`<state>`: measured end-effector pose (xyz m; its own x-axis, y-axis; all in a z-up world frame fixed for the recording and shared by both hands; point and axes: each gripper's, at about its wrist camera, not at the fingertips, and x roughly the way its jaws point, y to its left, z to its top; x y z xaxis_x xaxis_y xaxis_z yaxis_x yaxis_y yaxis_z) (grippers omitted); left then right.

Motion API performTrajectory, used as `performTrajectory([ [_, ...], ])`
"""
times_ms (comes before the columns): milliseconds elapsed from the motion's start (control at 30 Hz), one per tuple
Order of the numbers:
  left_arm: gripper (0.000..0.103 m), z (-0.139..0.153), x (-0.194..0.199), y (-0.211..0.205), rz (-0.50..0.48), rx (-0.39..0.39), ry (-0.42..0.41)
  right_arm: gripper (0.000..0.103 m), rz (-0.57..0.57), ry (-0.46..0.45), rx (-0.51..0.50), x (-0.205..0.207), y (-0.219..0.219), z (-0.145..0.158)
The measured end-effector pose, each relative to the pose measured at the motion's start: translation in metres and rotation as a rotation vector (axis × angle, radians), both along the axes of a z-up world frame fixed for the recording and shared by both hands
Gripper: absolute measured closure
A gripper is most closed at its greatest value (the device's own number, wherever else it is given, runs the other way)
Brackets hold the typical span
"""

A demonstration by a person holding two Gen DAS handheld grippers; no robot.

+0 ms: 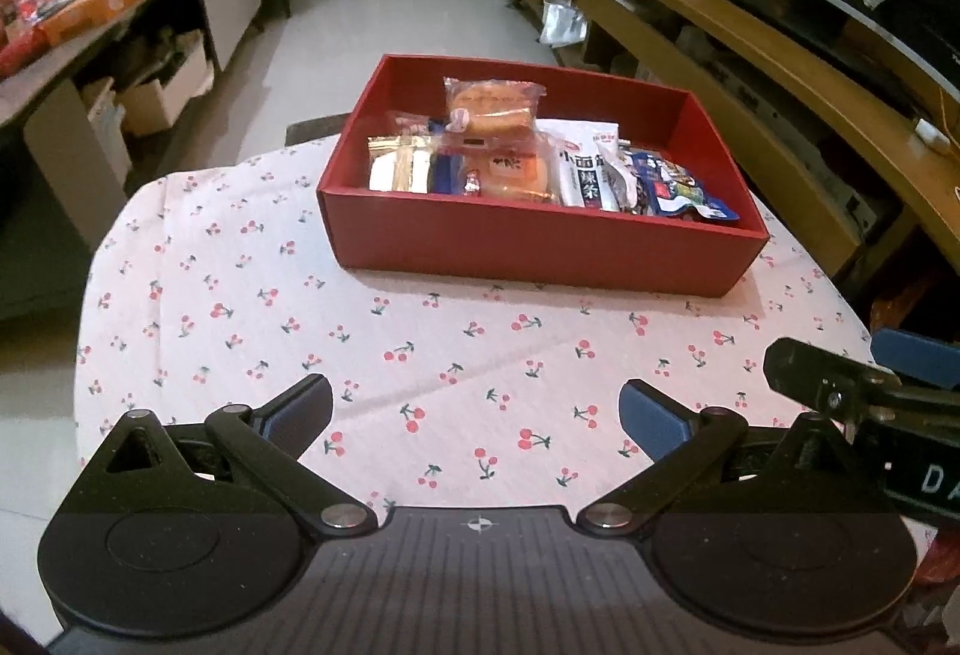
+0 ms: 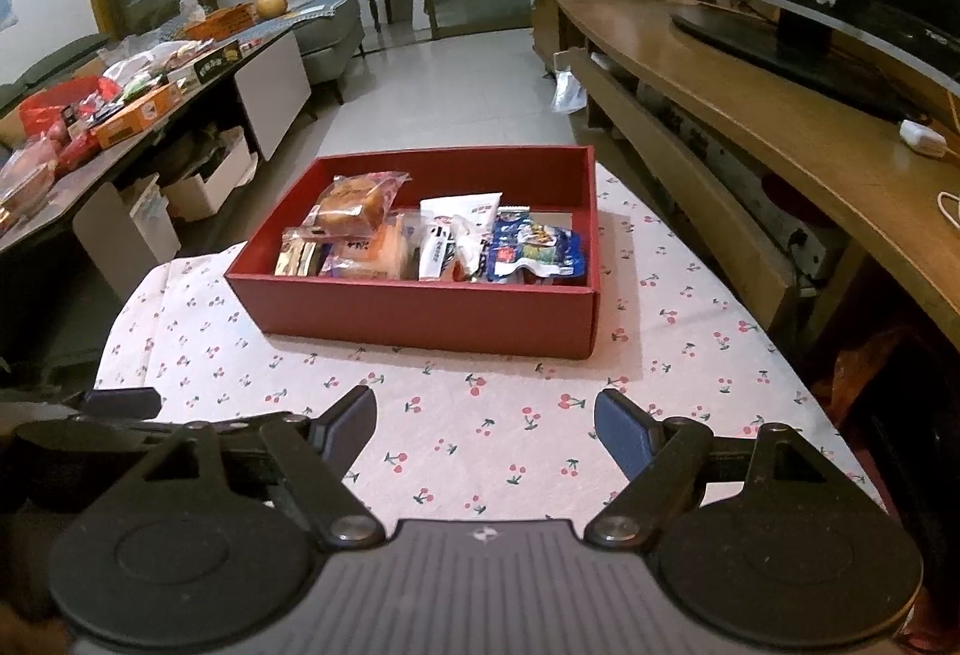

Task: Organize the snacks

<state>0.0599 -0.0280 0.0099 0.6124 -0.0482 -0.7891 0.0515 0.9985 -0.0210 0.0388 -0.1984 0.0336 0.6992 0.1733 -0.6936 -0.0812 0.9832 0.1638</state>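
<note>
I am holding the left gripper [image 1: 476, 412] low over the cherry-print tablecloth [image 1: 252, 295], its fingers spread wide apart with nothing between them. At the right edge of that frame, the right gripper [image 1: 852, 385] is showing, beside the left one. In its own view the right gripper [image 2: 485, 424] is likewise gaping wide and gripping nothing, hovering above the cloth.

Ahead of both, in the middle of each frame, the red box [image 1: 528, 247] is sitting on the cloth, open side up. Its long axis is running left to right across the frame, slightly skewed, so one long wall is facing me. Inside, the snacks are crowding toward the near wall: a gold packet [image 1: 399, 162] at the left, a wrapped bun [image 1: 493, 105] lying on top behind it, a white pouch [image 1: 585, 169] standing near the centre, and a blue packet [image 1: 678, 187] at the right end.

A cluttered side table [image 2: 108, 114] is filling the upper left, a wooden TV stand [image 2: 780, 114] the upper right.
</note>
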Motion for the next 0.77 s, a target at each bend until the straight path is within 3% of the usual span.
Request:
performTrajectory([
  [767,0.000,-0.0007,-0.0058,-0.0021,0.014,0.083,-0.033,0.010,0.023,0.027,-0.026,0.0012,0.0051,-0.0049],
])
